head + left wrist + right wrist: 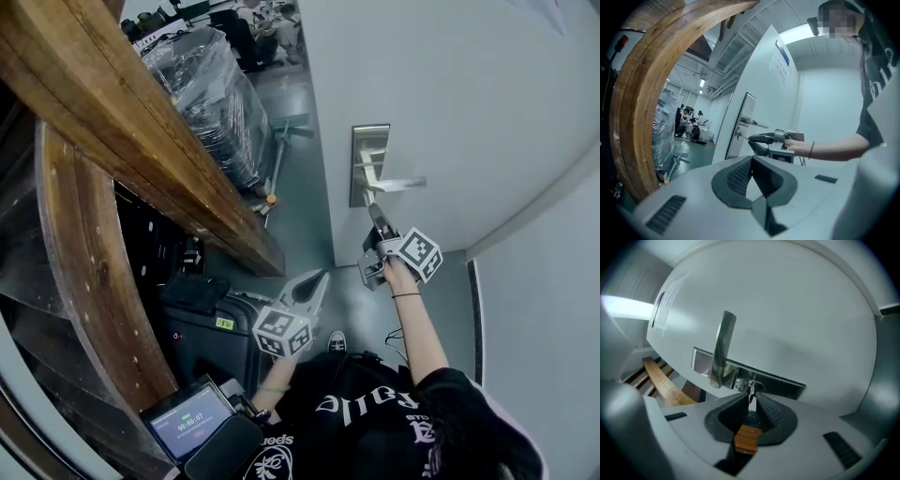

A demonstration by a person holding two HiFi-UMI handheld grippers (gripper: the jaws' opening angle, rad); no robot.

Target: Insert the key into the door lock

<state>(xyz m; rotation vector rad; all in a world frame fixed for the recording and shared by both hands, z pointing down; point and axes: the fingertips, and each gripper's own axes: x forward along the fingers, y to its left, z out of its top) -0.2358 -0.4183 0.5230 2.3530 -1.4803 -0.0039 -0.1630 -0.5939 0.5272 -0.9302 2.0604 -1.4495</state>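
The right gripper [750, 400] pinches the key [750, 394] between its pads, with a brown wooden tag [747, 438] lower in the same grip. The key's tip sits at the keyhole [753, 385] in the steel lock plate [783, 383], just below the lever handle [723, 345]; how deep it has entered cannot be told. This looks like the insertion step itself. The next move calls for a straight push along the key's axis into the plate. The left gripper [751, 158] hangs well below the plate, pads pressed together on nothing.
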